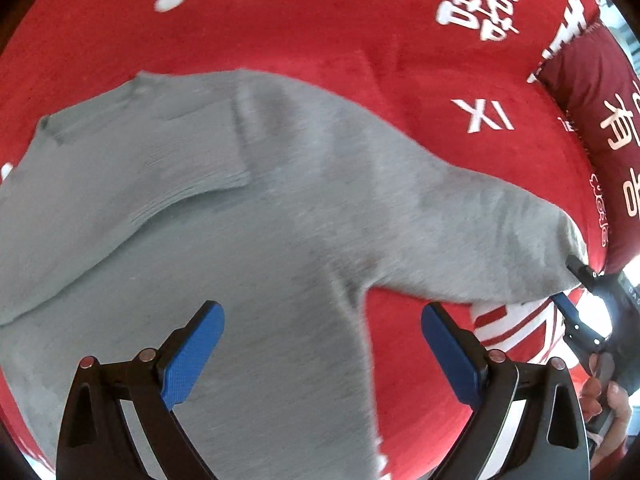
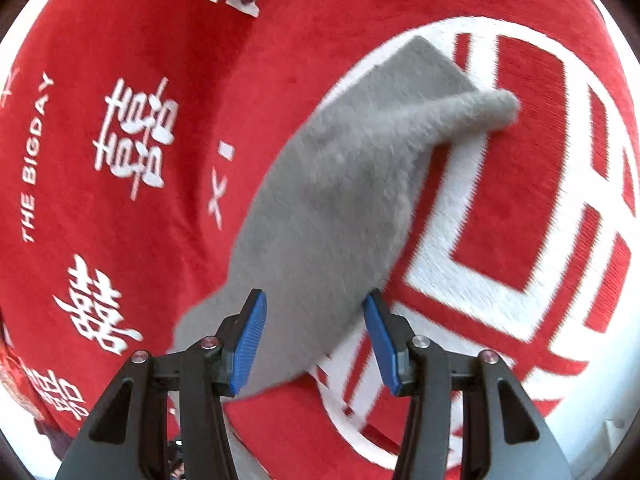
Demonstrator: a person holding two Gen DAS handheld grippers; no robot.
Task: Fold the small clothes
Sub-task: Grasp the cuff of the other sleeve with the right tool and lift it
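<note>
A small grey knit sweater (image 1: 256, 208) lies flat on a red blanket (image 1: 304, 28). One sleeve is folded across its chest; the other sleeve stretches out to the right. My left gripper (image 1: 322, 320) is open above the sweater's lower body, its blue pads apart. In the right wrist view the stretched grey sleeve (image 2: 340, 184) runs between the blue pads of my right gripper (image 2: 316, 312), which stand open around its cuff end. The right gripper also shows at the right edge of the left wrist view (image 1: 576, 292), at the sleeve's end.
The red blanket (image 2: 132, 60) carries white characters and a large white pattern (image 2: 460, 216). A dark red pillow (image 1: 596, 128) with white characters lies at the right. A hand (image 1: 604, 396) holds the right gripper's handle.
</note>
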